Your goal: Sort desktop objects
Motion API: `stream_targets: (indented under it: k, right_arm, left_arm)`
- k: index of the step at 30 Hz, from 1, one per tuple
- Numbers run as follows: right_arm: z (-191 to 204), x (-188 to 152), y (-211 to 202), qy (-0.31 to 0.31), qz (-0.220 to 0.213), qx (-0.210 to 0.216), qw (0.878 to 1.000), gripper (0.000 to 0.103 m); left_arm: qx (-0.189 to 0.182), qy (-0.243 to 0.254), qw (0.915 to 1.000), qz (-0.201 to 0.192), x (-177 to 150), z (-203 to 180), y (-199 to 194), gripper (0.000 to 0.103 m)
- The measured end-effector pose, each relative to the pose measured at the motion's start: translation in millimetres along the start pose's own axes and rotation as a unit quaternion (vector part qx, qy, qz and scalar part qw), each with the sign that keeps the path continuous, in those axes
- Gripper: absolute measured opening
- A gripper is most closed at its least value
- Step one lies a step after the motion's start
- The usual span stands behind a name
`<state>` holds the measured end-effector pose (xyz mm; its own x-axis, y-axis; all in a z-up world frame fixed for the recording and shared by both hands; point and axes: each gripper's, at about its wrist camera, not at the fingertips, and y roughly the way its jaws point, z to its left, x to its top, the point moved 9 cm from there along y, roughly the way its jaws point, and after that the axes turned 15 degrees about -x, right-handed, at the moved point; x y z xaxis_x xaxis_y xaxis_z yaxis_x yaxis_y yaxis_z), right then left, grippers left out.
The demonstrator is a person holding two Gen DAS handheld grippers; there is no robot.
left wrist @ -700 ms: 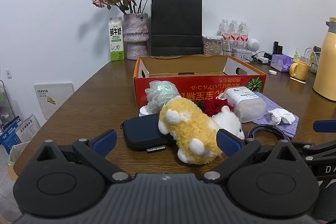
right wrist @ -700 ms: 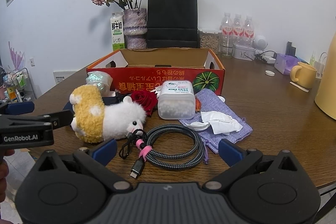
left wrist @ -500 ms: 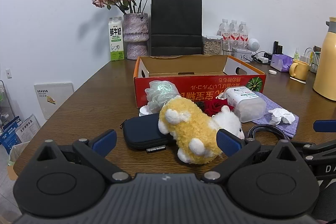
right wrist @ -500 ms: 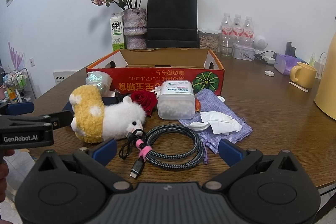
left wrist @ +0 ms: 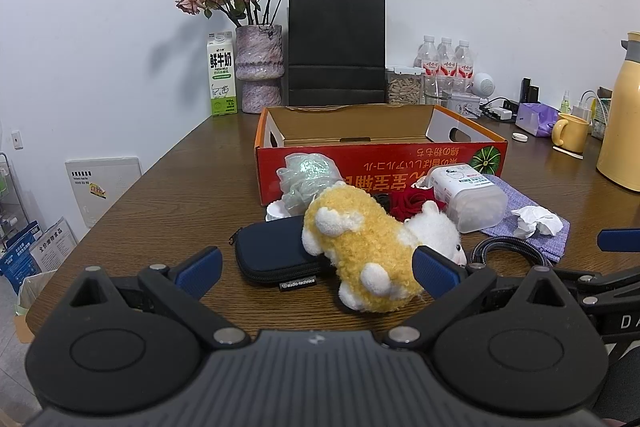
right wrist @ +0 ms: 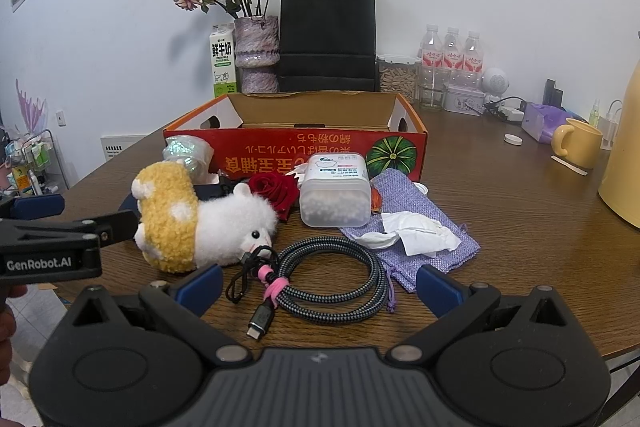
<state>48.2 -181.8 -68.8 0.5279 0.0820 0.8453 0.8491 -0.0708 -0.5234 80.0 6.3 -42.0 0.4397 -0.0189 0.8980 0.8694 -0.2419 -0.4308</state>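
Nothing is sorted yet: the orange box [right wrist: 294,147] at frame centre sits empty, clutter on the table [right wrist: 500,211] below it, left claw [left wrist: 316,267] and right claw [right wrist: 318,285] both wide open, empty.

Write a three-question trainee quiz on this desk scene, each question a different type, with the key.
1. True or false: the orange cardboard box already holds the plush alpaca.
2. Multiple choice: what lies on the purple cloth pouch? A) crumpled white tissue B) a red rose C) a yellow mug
3. Fill in: the coiled braided cable lies in front of the ____ gripper.

Key
1. False: the plush alpaca lies on the table in front of the box.
2. A: the tissue rests on it.
3. right; both its jaws and those of the left gripper stand open.
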Motion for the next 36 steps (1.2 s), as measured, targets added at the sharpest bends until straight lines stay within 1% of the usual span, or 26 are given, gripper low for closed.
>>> stream_targets:
  k: [15,24,30,36]
  right_arm:
    - [0,0,0,0.0,0.0,0.0,1.0,0.103]
    - [-1,-1,2,-0.003,0.005,0.003,1.0,0.103]
    - [3,-2,12,-0.009,0.014,0.008,1.0,0.103]
    - [10,-10,33,-0.019,0.039,0.017,0.999,0.103]
  left_arm:
    - [0.0,0.0,1.0,0.001,0,0,0,0.103]
    - [-0.002,0.003,1.0,0.008,0,-2,3,0.103]
    - [-0.011,0.004,0.9996,0.026,-1,-2,13,0.103]
    - [-0.024,-0.02,0.9985,0.045,-2,1,29,0.103]
